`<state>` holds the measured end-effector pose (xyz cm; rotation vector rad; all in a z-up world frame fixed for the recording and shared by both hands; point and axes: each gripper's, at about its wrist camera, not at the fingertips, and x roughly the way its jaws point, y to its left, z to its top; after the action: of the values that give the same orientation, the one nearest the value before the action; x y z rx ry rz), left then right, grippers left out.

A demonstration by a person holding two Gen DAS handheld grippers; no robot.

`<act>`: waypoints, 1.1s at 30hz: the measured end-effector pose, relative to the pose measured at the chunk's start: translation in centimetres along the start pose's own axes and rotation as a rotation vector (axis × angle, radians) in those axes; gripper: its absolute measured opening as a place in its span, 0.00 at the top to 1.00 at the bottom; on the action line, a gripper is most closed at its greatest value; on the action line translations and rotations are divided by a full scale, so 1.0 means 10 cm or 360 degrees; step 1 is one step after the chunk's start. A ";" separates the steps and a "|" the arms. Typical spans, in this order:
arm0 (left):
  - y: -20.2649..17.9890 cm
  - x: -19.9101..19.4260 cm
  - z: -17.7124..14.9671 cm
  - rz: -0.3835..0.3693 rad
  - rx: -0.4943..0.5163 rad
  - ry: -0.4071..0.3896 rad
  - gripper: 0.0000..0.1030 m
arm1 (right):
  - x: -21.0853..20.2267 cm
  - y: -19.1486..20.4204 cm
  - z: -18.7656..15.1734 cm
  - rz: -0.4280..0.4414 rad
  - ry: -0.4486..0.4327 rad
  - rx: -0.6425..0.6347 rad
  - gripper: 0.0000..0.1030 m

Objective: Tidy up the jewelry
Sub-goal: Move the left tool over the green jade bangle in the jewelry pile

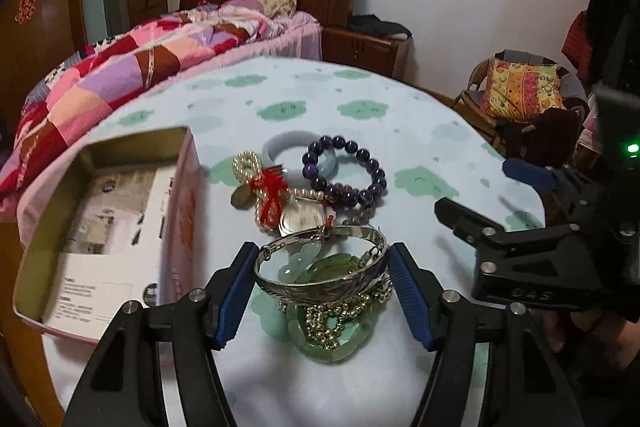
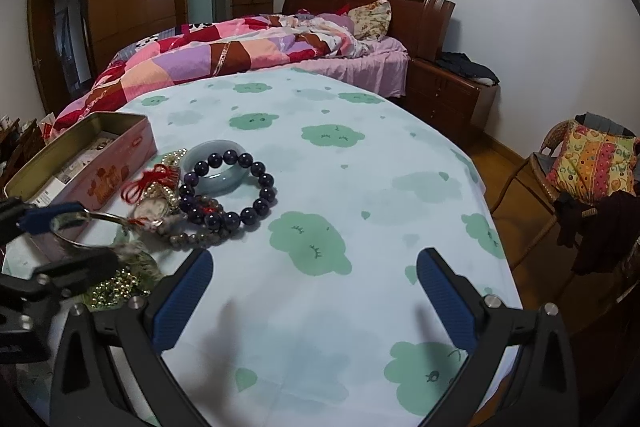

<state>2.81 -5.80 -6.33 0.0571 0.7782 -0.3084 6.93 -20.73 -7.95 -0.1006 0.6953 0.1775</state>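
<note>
Left gripper (image 1: 322, 291) clamped bangle (image 1: 320, 277) across width, lifted off pile for tin (image 1: 100, 227). Right gripper (image 2: 316, 301) wide, empty, parked aside.

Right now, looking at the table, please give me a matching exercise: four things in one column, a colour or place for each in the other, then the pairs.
Things:
1. bead bracelet
2. tin
3. silver bangle
4. tassel

Descriptions:
A. red
B. between the left fingers
C. dark purple
D. open, at the table's left edge

Pairs: 1-C, 2-D, 3-B, 4-A
</note>
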 end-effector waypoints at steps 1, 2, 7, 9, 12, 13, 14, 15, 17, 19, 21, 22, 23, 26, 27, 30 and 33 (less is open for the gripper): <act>0.00 -0.03 0.01 0.0004 0.0000 -0.0013 0.36 | 0.01 0.00 0.00 0.0000 0.0001 0.0002 0.00; 0.01 -0.04 0.03 0.0003 -0.0001 -0.0021 0.36 | 0.01 0.00 0.00 -0.0001 0.0001 0.0004 0.00; 0.01 -0.19 0.07 0.0015 0.0002 -0.0095 0.36 | 0.01 -0.01 0.00 0.0001 -0.0001 0.0000 0.00; 0.00 -0.24 0.08 0.0030 0.0013 -0.0134 0.36 | 0.01 0.00 0.00 0.0001 0.0000 0.0000 0.00; 0.01 -0.28 0.11 0.0038 0.0017 -0.0166 0.36 | 0.01 0.01 0.00 0.0002 0.0002 -0.0005 0.00; 0.02 -0.28 0.11 0.0039 0.0013 -0.0165 0.36 | 0.01 0.02 0.00 0.0004 0.0002 -0.0008 0.00; 0.03 -0.27 0.11 0.0039 0.0008 -0.0162 0.36 | 0.01 0.03 -0.01 0.0005 0.0003 -0.0011 0.00; 0.04 -0.26 0.11 0.0037 0.0001 -0.0163 0.36 | 0.02 0.04 -0.01 0.0007 0.0006 -0.0015 0.00; 0.05 -0.28 0.11 0.0040 -0.0005 -0.0176 0.36 | 0.02 0.05 -0.01 0.0008 0.0006 -0.0019 0.00; 0.08 -0.31 0.14 0.0040 -0.0018 -0.0193 0.37 | 0.02 0.07 -0.02 0.0008 0.0007 -0.0024 0.00; 0.10 -0.35 0.18 0.0036 -0.0023 -0.0214 0.37 | 0.03 0.07 -0.02 0.0010 0.0009 -0.0026 0.00; 0.11 -0.37 0.20 0.0036 -0.0026 -0.0225 0.37 | 0.03 0.08 -0.03 0.0011 0.0010 -0.0027 0.00; 0.12 -0.40 0.23 0.0027 -0.0028 -0.0245 0.37 | 0.03 0.09 -0.04 0.0013 0.0013 -0.0030 0.00; 0.14 -0.50 0.31 -0.0002 -0.0042 -0.0313 0.39 | 0.04 0.11 -0.04 0.0019 0.0022 -0.0044 0.00; 0.14 -0.51 0.32 -0.0009 -0.0033 -0.0324 0.48 | 0.04 0.13 -0.04 0.0021 0.0023 -0.0052 0.00; 0.17 -0.45 0.31 -0.0046 -0.0037 -0.0275 0.64 | 0.04 0.15 -0.04 0.0025 0.0019 -0.0069 0.00; 0.17 -0.41 0.32 -0.0049 -0.0032 -0.0262 0.64 | 0.02 0.21 -0.04 0.0069 0.0018 -0.0096 0.00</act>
<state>2.74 -3.63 -1.34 0.0006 0.6194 -0.3303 6.44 -18.75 -8.48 -0.1446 0.7040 0.2398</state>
